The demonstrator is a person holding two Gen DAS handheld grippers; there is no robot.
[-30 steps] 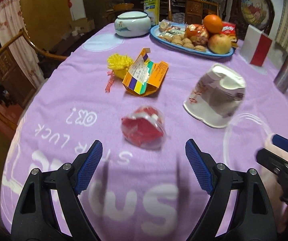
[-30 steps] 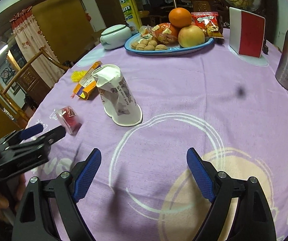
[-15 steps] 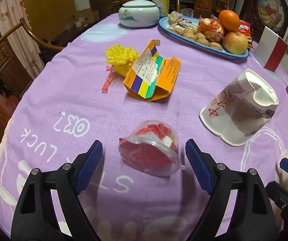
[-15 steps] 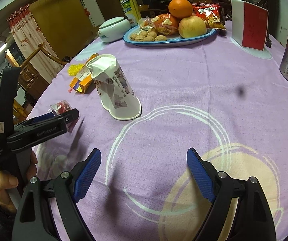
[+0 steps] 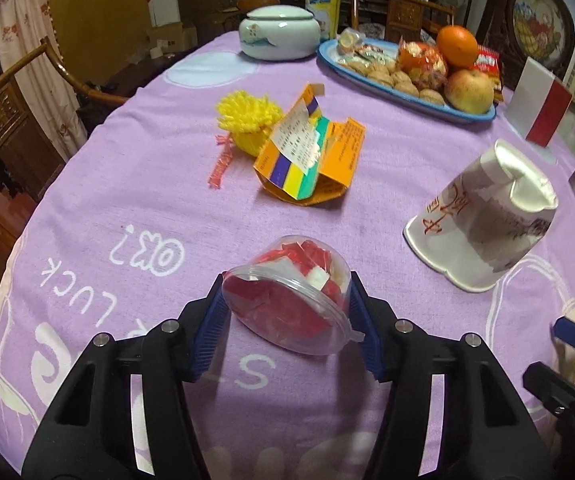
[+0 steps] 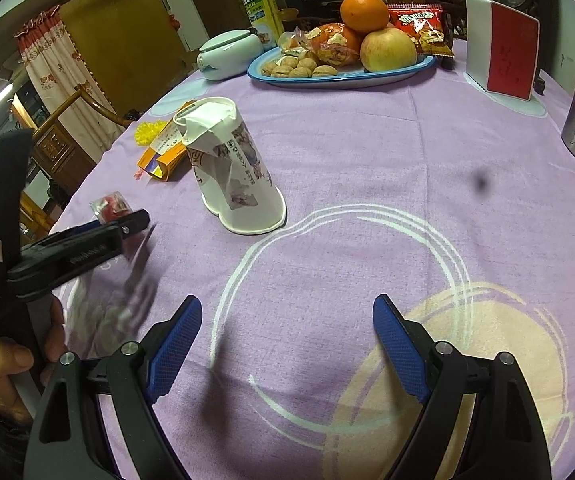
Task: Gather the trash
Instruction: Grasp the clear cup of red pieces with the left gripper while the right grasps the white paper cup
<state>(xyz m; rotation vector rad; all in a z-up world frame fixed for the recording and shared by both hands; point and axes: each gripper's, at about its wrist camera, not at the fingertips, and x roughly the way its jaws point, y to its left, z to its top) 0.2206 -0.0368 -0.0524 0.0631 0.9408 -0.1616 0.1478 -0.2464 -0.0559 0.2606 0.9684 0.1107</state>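
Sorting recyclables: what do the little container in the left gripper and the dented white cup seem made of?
Little container: likely thin clear glossy plastic; red scraps show through. Dented white cup: apparently matte printed paper; its base is creased inward. Left gripper clamps the container.

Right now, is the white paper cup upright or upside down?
Upside down: the paper cup rests rim-down on the purple tablecloth, its crumpled base on top.

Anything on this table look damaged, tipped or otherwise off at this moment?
Yes. The paper cup stands upside down with its base crushed in. The orange carton lies flattened and torn open beside the yellow pom-pom. The left gripper pinches a tilted clear plastic cup of red scraps.
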